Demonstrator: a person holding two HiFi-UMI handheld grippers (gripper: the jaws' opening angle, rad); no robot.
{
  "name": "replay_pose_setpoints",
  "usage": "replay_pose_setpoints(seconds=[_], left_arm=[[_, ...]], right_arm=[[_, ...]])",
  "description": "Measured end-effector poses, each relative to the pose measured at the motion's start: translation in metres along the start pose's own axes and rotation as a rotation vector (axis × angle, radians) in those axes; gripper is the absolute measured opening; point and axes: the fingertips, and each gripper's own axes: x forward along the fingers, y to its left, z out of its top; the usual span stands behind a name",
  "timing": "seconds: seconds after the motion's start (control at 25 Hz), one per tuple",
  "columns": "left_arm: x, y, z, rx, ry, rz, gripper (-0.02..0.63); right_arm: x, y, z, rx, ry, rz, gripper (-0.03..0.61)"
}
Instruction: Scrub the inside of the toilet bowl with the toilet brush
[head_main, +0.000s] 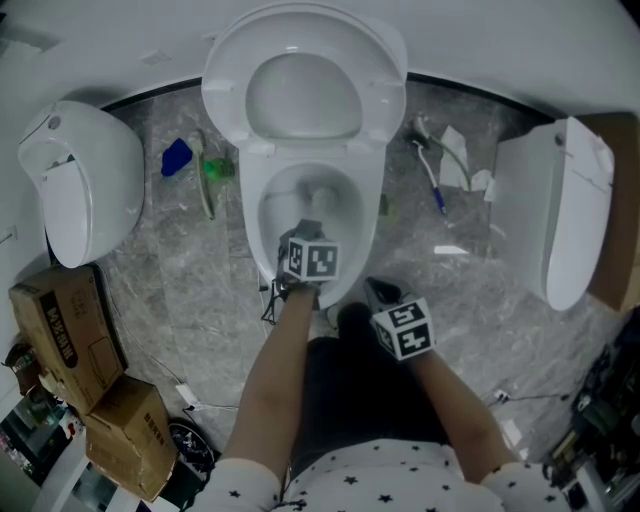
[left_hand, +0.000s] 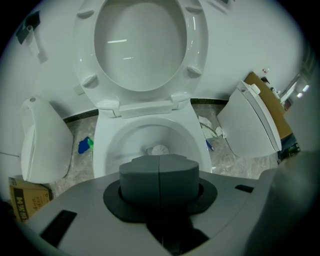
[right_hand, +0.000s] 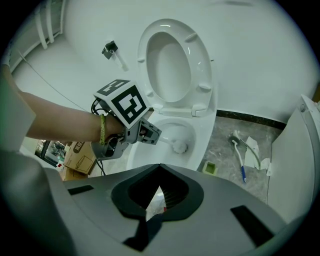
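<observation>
The left tool (left_hand: 159, 170) is clamping shut on the toilet brush (right_hand: 179, 146), whose head is sitting down inside the toilet bowl (head_main: 252, 212). The right tool (right_hand: 159, 189) is hanging open near the bowl's front, gripping nothing.

Cool, even, rather dim light with soft shadows. Faint glare streaks lie on the raised toilet lid (left_hand: 142, 45) beyond the left gripper (left_hand: 159, 172). Both gripper views bulge and blacken at the corners, and the nearest gripper housing is blurred.

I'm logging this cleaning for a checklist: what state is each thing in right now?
toilet seat, raised.
toilet brush, head down in the toilet bowl.
left gripper, shut on the toilet brush.
right gripper, open, holding nothing.
blue-handled brush, lying on the floor.
</observation>
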Motion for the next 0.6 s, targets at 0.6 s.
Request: replay_pose_setpoints(seconds=[0.6], left_arm=[[0.000,0.014,0.020,-0.039,-0.029,-0.008,0.153]], right_arm=[[0.000,-0.002,-0.004,0.001,0.007,0.002,0.006]])
